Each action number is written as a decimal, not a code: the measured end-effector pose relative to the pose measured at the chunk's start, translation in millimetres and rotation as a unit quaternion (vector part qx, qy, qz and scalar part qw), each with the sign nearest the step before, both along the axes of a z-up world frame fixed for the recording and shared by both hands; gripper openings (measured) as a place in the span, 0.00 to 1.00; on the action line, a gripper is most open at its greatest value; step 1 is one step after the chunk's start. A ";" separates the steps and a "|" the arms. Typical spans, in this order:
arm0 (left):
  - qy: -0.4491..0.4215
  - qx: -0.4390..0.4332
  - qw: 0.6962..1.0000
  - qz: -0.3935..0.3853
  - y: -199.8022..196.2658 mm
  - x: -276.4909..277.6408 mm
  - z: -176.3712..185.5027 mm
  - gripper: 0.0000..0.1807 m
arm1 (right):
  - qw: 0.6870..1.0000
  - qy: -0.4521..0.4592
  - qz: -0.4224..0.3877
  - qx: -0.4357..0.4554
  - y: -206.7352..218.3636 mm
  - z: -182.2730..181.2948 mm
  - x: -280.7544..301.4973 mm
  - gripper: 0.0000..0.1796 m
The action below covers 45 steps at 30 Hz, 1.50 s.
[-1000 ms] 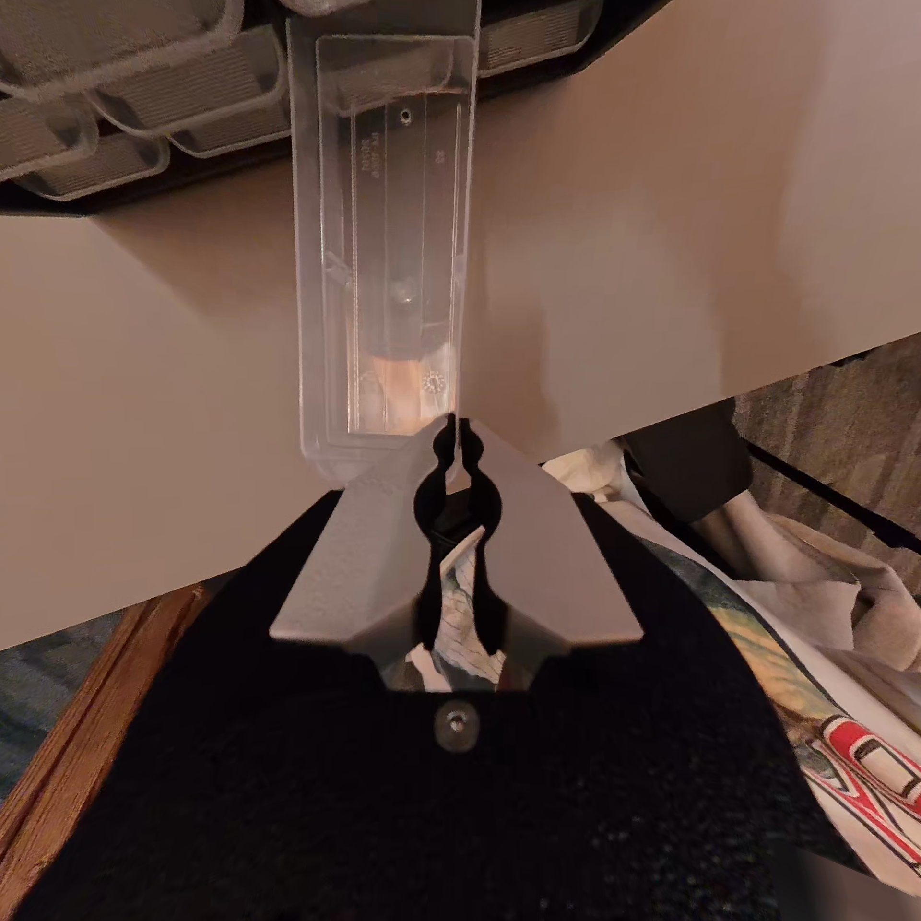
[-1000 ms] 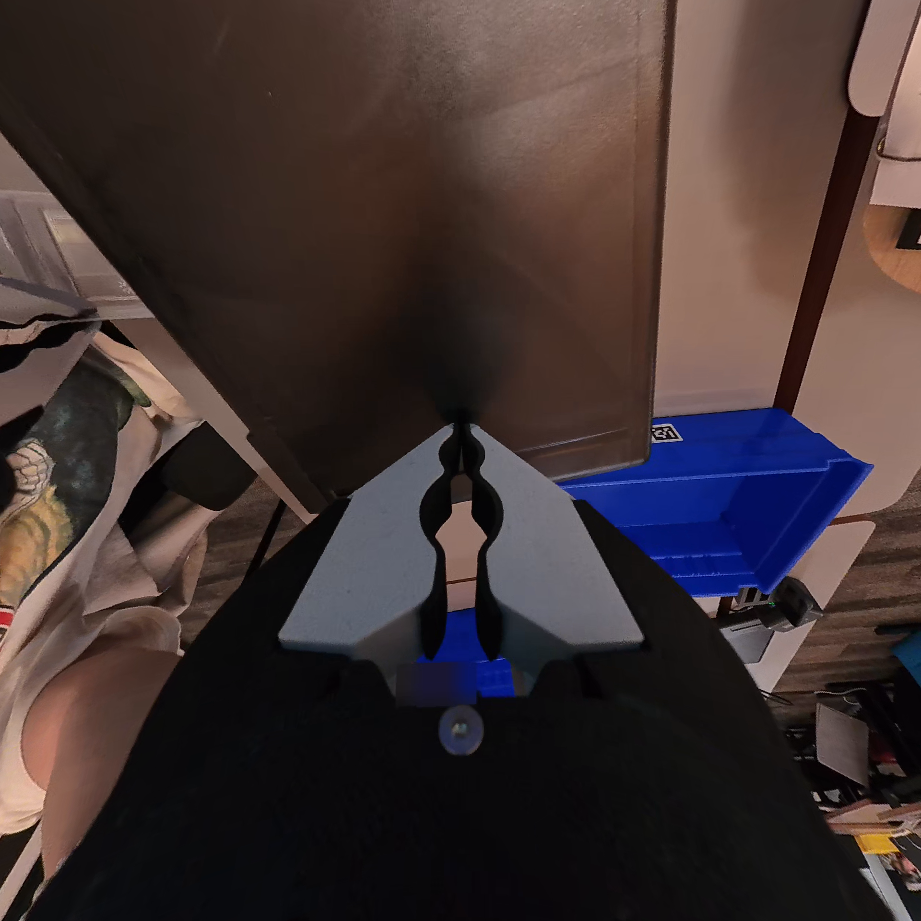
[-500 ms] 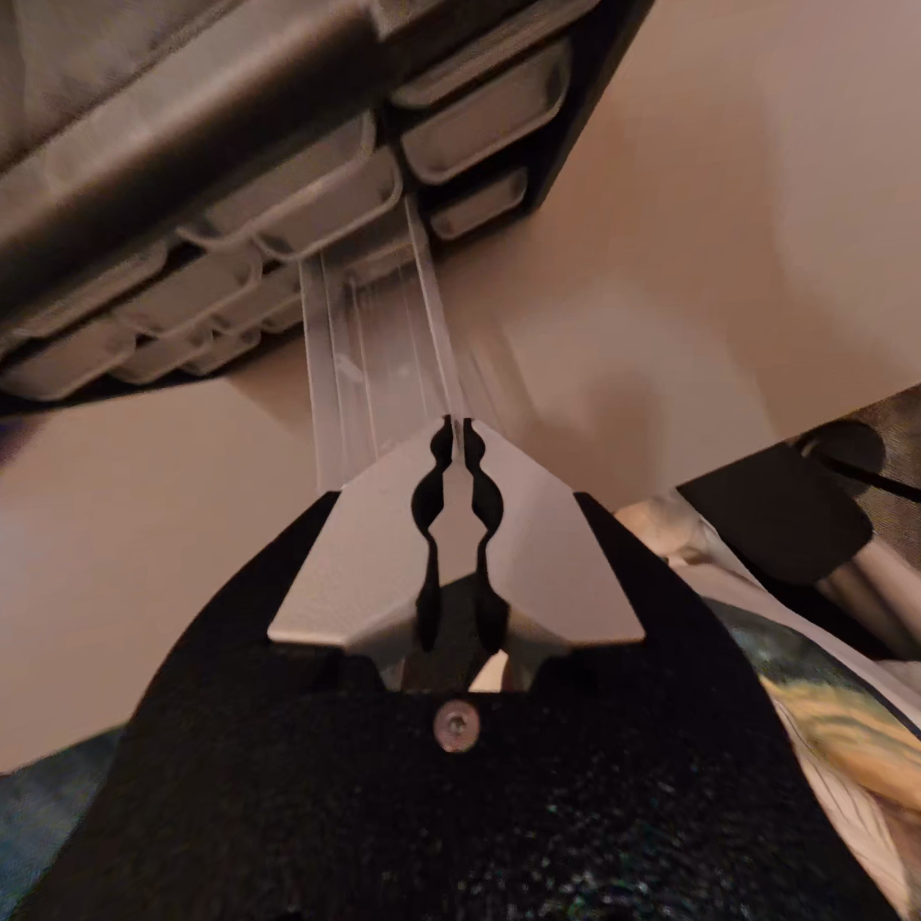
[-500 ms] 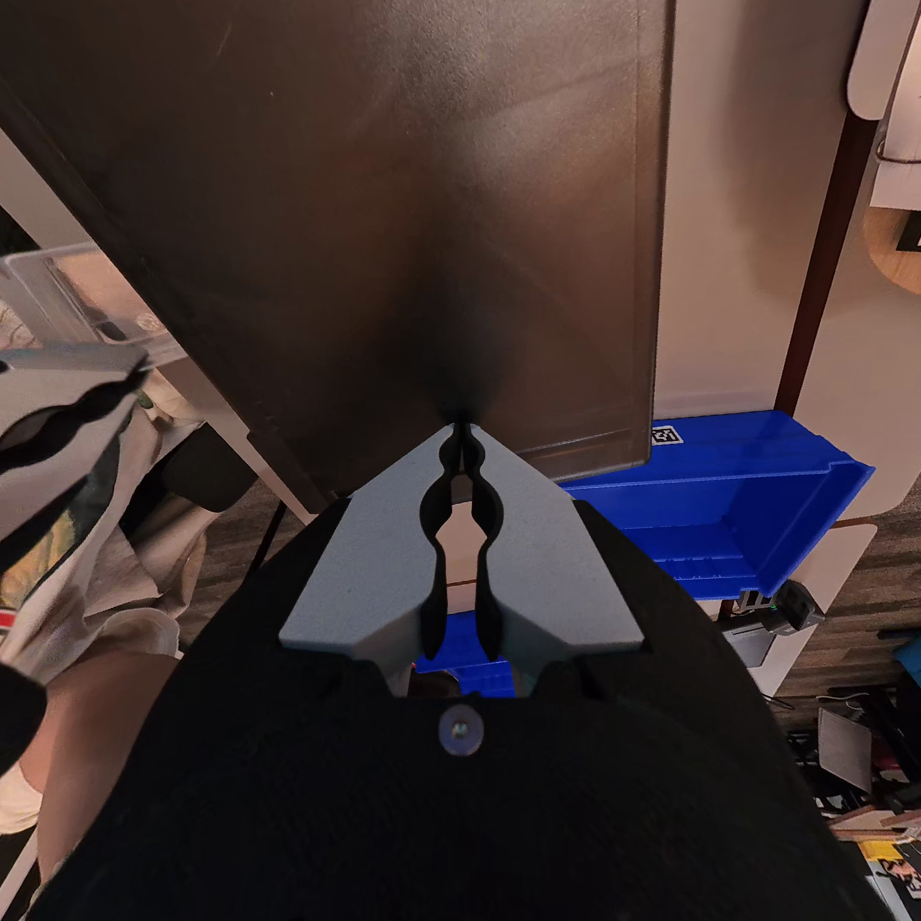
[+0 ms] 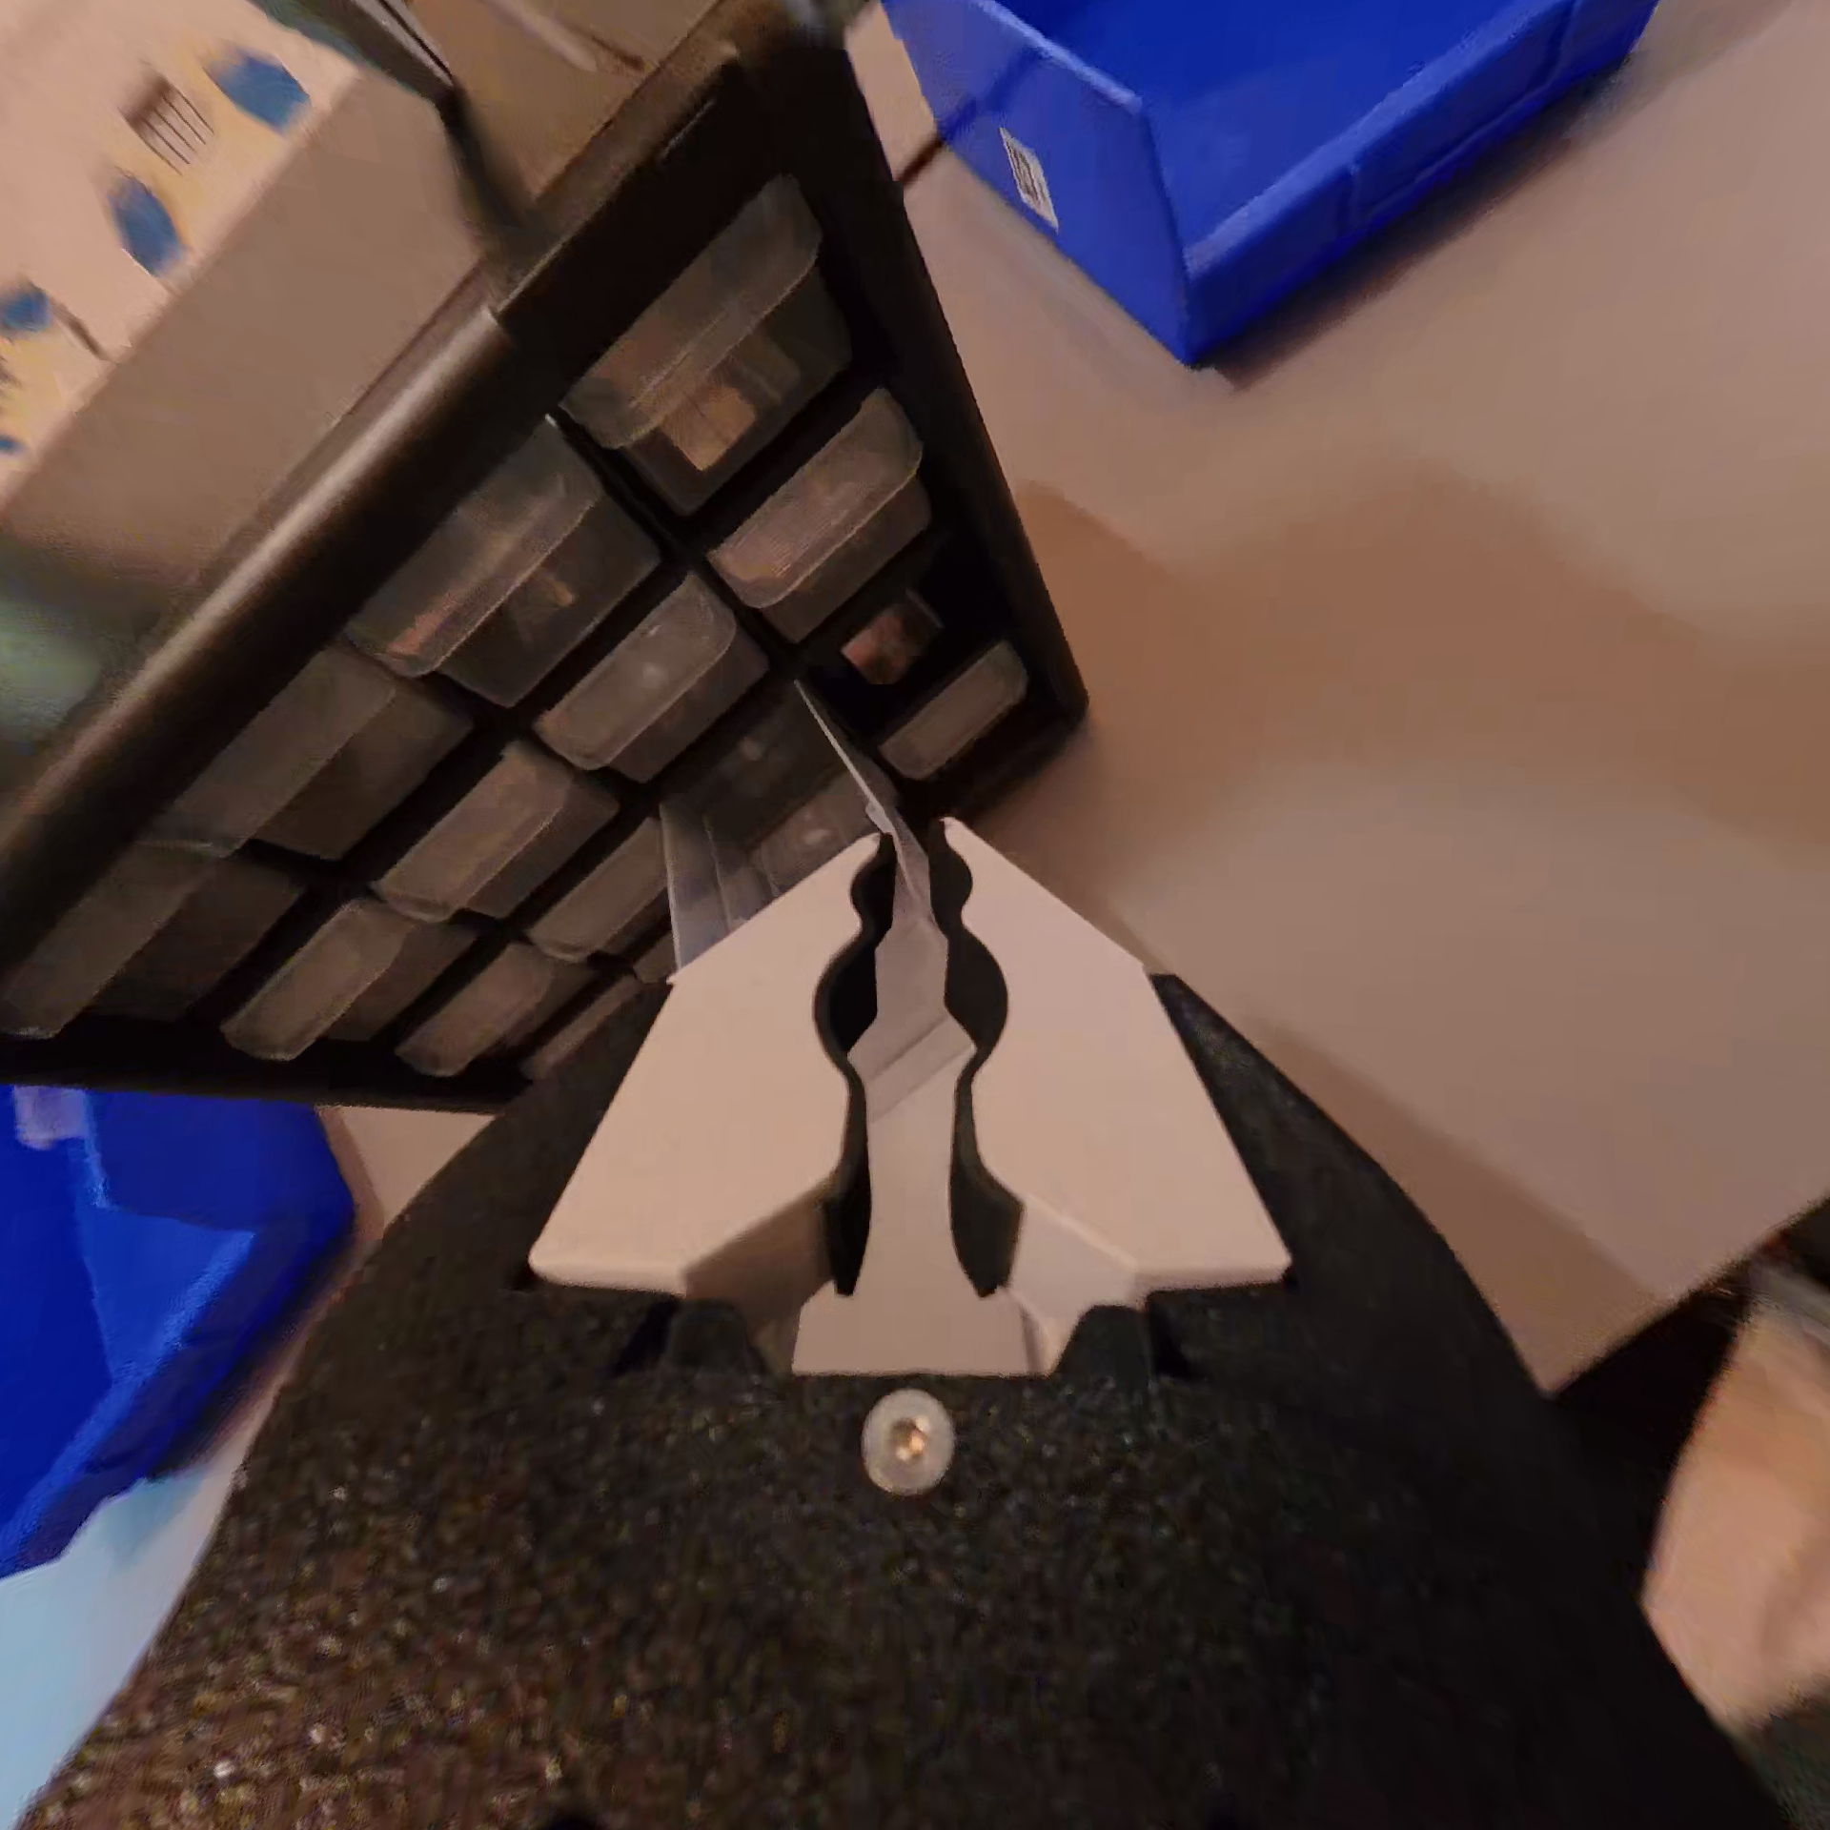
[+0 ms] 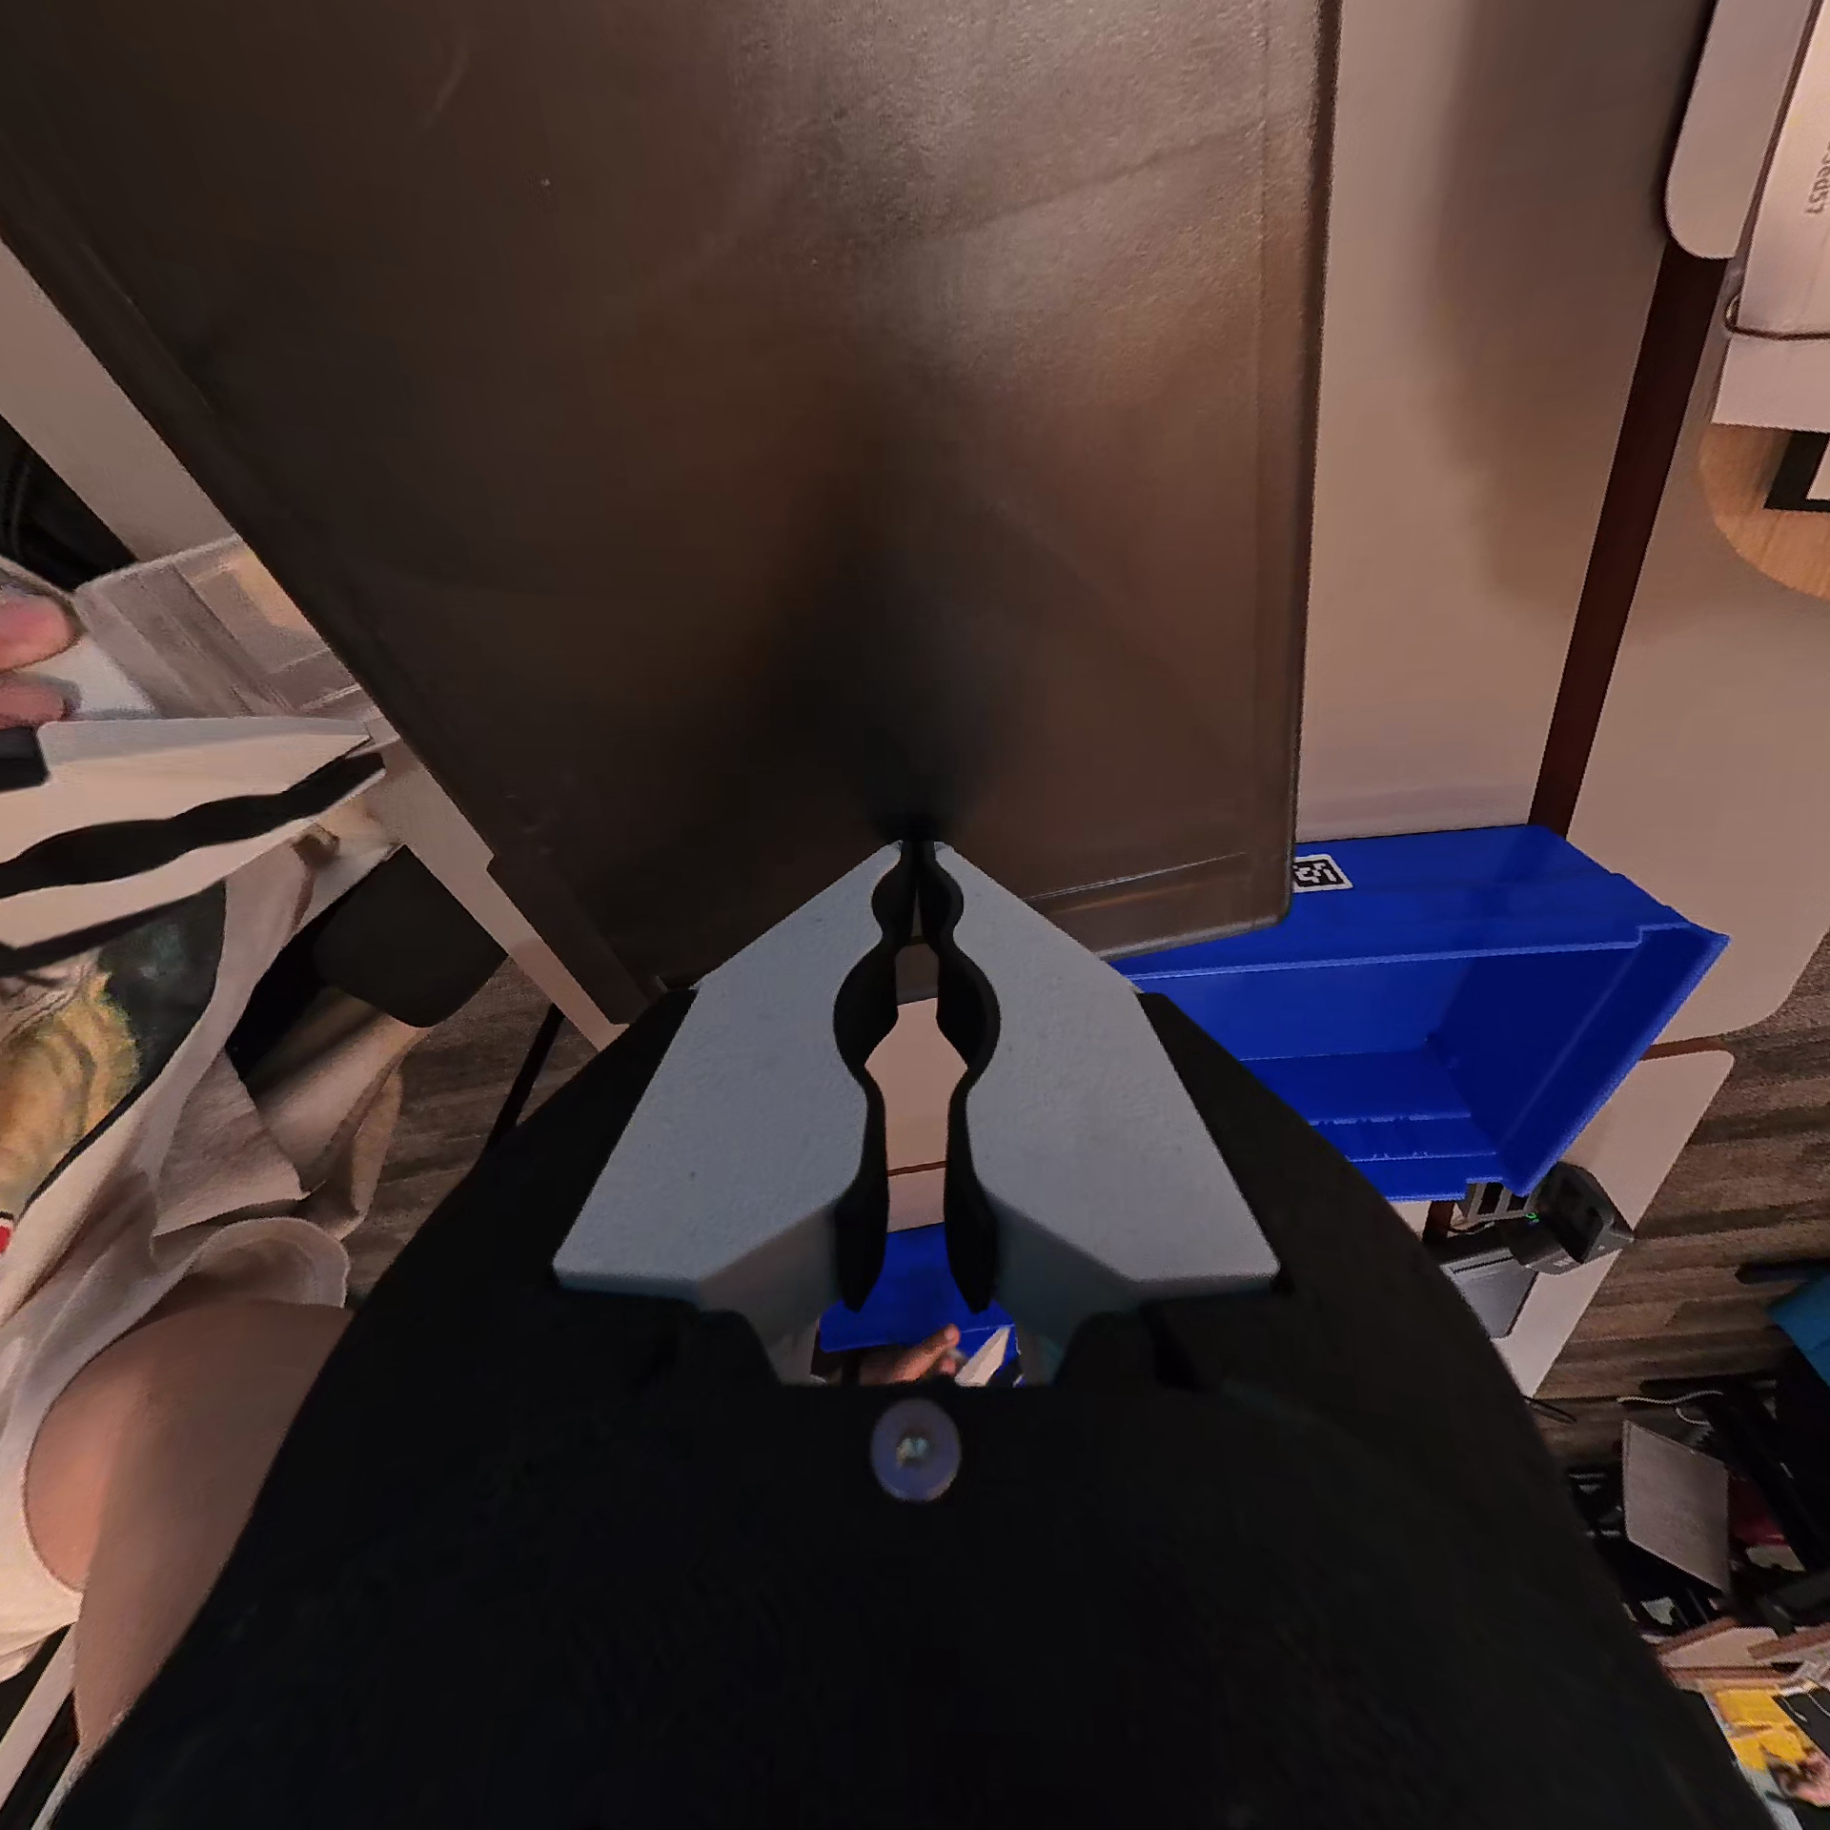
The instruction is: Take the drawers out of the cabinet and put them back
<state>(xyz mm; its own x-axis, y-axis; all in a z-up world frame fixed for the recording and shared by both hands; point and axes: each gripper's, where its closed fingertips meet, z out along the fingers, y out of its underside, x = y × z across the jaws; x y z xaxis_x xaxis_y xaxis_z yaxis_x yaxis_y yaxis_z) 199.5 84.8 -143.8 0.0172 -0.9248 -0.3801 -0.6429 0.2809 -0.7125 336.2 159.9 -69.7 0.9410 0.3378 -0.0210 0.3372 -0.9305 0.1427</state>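
Pale beige desk point(image 5: 1386, 614) surface fills the right half of the left wrist view, with a bright blue plastic bin point(image 5: 1287, 149) at the upper right and a second blue bin point(image 5: 129, 1277) at the lower left. Tilted across the upper left of that frame stands the black plastic cabinet point(image 5: 951, 416), its grid of small clear drawers mostly pushed in, and one dark empty slot point(image 5: 891, 639) shows near its lower right corner. The left hand-held gripper point(image 5: 913, 857) is closed on a wall of a clear plastic drawer point(image 5: 713, 881), which reaches from the fingertips toward the cabinet front; blur hides whether its far end has entered a slot. In the right wrist view the right hand-held gripper point(image 6: 913, 850) has its jaws closed, the tips pressed against the cabinet's smooth dark outer panel point(image 6: 792, 396), which fills the upper middle of the frame. At the left edge of that view the left hand-held gripper point(image 6: 366, 758) and the clear drawer point(image 6: 218, 634) appear beside the cabinet.
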 end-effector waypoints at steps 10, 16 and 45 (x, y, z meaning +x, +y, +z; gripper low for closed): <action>-0.129 0.275 0.953 0.004 13.7 6.3 -40.7 0.02 | 1.000 -0.017 0.002 -0.009 -0.2 0.2 0.2 0.00; -0.180 0.262 0.948 0.001 26.8 31.2 -31.9 0.02 | 1.000 -0.012 0.003 -0.009 -0.1 0.2 0.1 0.00; -0.113 0.565 0.816 -0.048 49.9 21.7 -47.9 0.00 | 1.000 -0.014 -0.007 -0.013 0.0 0.3 0.1 0.00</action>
<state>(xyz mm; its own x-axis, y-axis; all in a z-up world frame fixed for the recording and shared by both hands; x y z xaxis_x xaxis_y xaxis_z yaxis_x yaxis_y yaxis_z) 221.2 134.7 -191.7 0.1532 0.0116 -0.9881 -0.4672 0.8819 -0.0621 336.2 160.0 -69.4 0.9458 0.3247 -0.0024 0.3200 -0.9309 0.1762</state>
